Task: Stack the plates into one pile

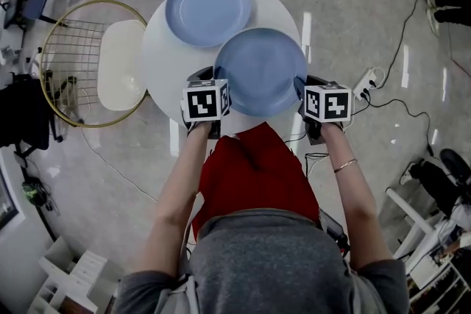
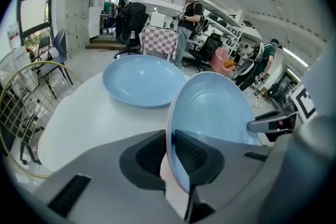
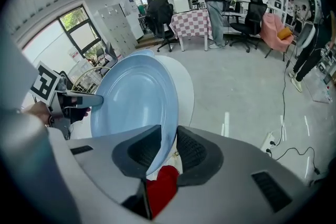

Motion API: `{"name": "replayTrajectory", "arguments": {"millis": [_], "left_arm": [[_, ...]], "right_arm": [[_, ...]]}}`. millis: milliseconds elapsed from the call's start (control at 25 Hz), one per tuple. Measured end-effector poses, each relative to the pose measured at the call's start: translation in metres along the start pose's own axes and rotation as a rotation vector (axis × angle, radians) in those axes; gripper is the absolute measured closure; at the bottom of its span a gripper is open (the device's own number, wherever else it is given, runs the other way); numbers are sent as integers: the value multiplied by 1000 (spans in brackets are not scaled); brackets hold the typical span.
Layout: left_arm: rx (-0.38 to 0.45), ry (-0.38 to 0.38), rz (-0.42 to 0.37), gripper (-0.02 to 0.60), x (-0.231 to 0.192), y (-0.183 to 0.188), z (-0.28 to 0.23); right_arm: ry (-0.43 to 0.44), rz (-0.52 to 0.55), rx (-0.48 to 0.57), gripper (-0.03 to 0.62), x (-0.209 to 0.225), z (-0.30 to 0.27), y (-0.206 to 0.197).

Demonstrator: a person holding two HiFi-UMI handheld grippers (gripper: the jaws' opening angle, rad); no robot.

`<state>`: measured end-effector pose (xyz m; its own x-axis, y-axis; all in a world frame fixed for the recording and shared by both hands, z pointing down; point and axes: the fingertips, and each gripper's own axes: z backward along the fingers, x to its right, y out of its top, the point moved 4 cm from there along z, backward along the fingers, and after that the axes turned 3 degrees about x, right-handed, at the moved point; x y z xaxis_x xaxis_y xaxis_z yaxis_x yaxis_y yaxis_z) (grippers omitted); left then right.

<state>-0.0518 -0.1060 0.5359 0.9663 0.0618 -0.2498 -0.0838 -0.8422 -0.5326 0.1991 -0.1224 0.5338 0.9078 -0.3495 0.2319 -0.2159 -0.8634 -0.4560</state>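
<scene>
Above the desk's (image 1: 169, 62) near edge, left claw (image 2: 169, 145) and right claw (image 3: 168, 145) pinched the near plate (image 1: 259, 70) by its rim; shallow grips might let it slip.

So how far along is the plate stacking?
Done: nothing is stacked yet; both plates sit side by side on the table. In hand: the left claw and right claw grip opposite rims of the near plate. Left: carry it over the far plate and set it on top.
</scene>
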Motion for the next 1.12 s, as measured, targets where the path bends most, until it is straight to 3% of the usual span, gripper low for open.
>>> {"name": "replayTrajectory", "arguments": {"millis": [520,1120], "left_arm": [[120,107,101,517,-49,38,35],[199,180,201,517,-117,83,31]], "right_arm": [[108,109,46,491,-46,-18,74],[151,195,64,491,-91,-68,146]]}}
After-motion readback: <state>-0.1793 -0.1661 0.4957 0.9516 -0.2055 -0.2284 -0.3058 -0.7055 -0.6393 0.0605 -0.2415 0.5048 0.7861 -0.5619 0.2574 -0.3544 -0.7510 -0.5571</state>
